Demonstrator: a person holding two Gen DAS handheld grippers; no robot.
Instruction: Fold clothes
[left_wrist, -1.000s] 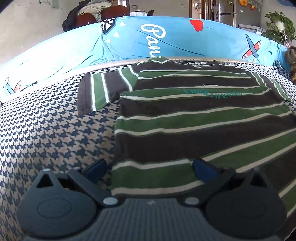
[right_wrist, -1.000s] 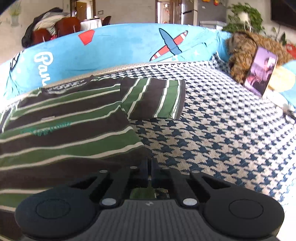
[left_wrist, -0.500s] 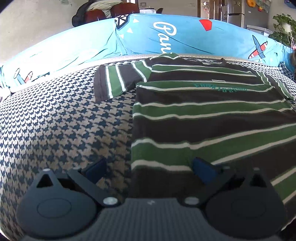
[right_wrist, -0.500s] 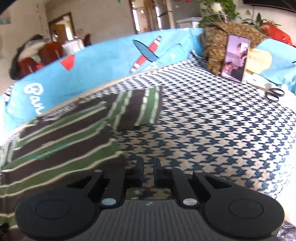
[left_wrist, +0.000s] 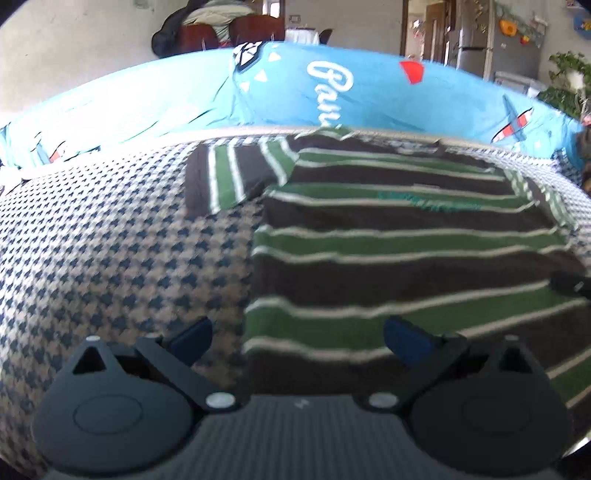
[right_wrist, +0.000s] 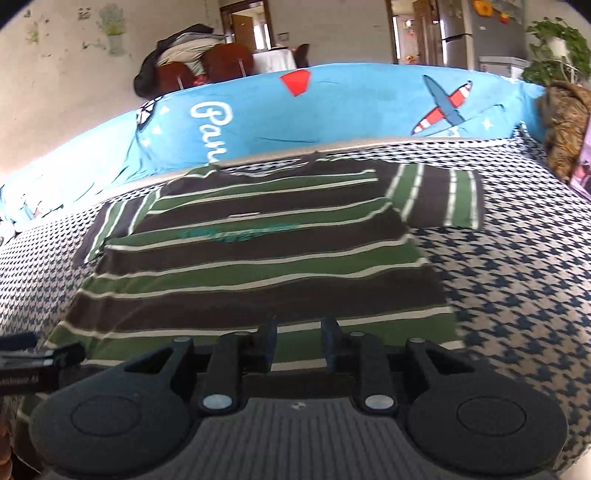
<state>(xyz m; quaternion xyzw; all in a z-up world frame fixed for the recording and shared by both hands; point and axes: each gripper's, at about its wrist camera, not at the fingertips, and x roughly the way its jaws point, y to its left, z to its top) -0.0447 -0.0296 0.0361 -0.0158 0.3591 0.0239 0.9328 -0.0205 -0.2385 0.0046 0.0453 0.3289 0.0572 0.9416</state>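
Observation:
A T-shirt (left_wrist: 399, 254) with green and dark brown stripes lies flat on the houndstooth bedspread (left_wrist: 110, 258), both sleeves spread out. My left gripper (left_wrist: 299, 339) is open wide over the shirt's near left hem corner, one finger above the bedspread and one above the cloth. In the right wrist view the shirt (right_wrist: 258, 258) fills the middle. My right gripper (right_wrist: 298, 332) hovers at the near hem with its fingers a small way apart and nothing between them. The left gripper's dark body (right_wrist: 37, 362) shows at that view's left edge.
A blue cushion wall (left_wrist: 332, 96) with plane prints borders the far side of the bed. A brown patterned blanket (right_wrist: 565, 125) and a propped phone's edge (right_wrist: 583, 170) sit at the right. Chairs with clothes (right_wrist: 192, 62) stand behind.
My right gripper has swung left from the bare bedspread to face the shirt, and its fingers have parted from shut. The left gripper has drawn slightly left, still open.

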